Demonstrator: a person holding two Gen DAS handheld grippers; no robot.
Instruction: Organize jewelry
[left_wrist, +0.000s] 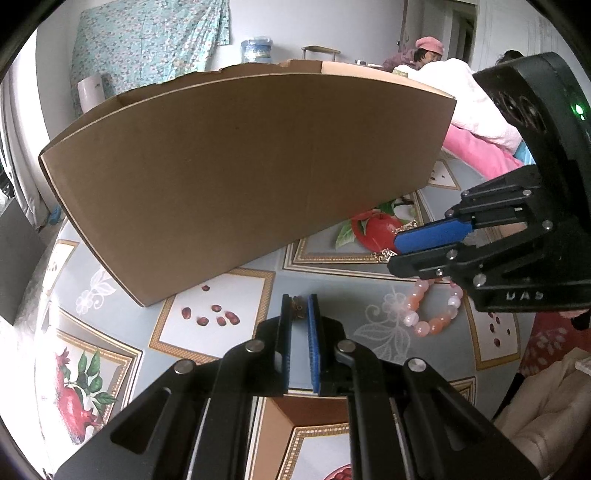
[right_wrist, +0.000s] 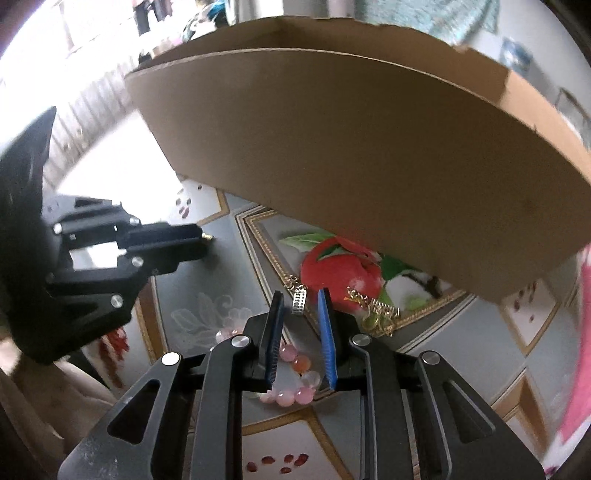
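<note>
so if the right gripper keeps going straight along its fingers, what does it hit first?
Probably the silver ring lying between the right gripper tips, then the fruit-print tablecloth just short of the cardboard box. Depth is unclear, so the ring could already be level with the fingertips.

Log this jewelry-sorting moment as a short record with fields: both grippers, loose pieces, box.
left gripper: fingers shut on a small gold piece
right gripper: fingers open, a silver ring between them with gaps on both sides
pink bead bracelet: lying on the tablecloth, partly under the right gripper
gold chain: loose on the tablecloth beside the printed red fruit
cardboard box: open-topped, standing behind the jewelry; contents hidden
</note>
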